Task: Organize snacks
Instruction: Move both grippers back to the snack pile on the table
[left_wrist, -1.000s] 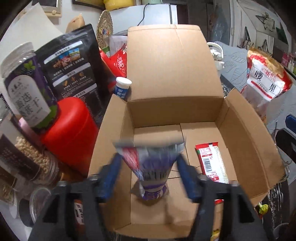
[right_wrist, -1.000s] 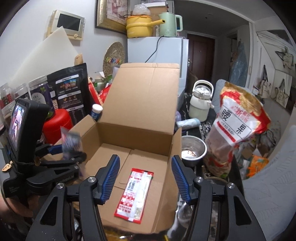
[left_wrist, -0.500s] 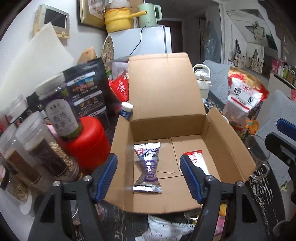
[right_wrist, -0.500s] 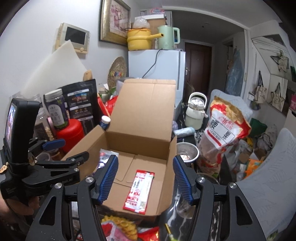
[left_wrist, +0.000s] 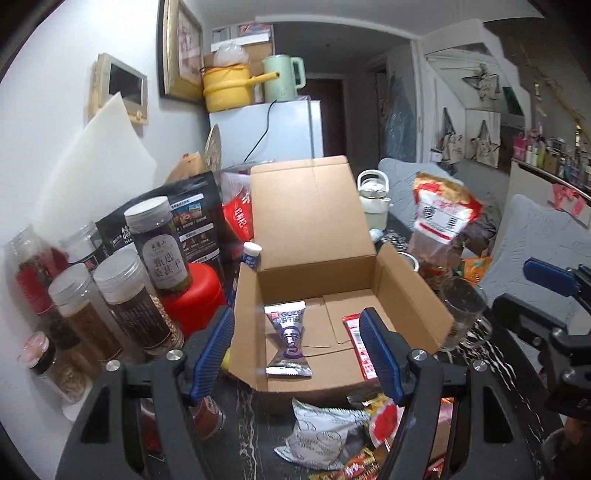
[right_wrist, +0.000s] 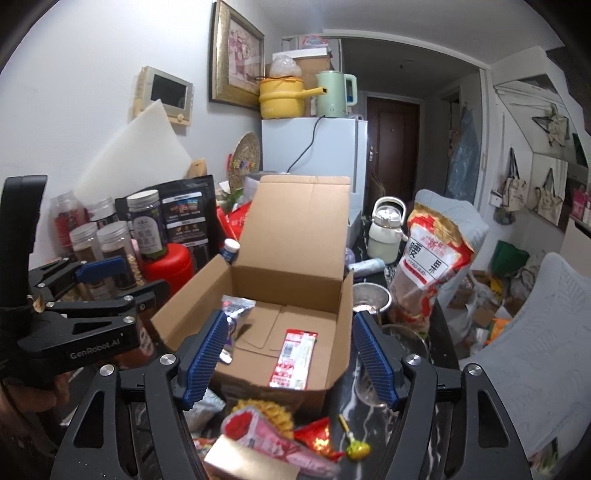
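The left tool is released: its two blue pads stand apart and nothing is between them. Straight ahead of it, a little below, an open cardboard box stands on the dark marbled table, with its lid flap upright at the far side. On the box floor, between the two pads as this camera sees it, a purple and silver snack packet lies flat, and to the right of it, partly behind the right pad, lies a red and white snack stick. The two snacks are apart from each other. The right tool is also empty; its jaws are opening and nothing is held between them. Ahead of it the same box is seen, with the red and white stick in the near right part of the floor and the purple packet at the left, partly behind the left pad. Below both tools, in front of the box, loose snack packets lie on the table. To the left of the left tool stand several jars and a red canister.
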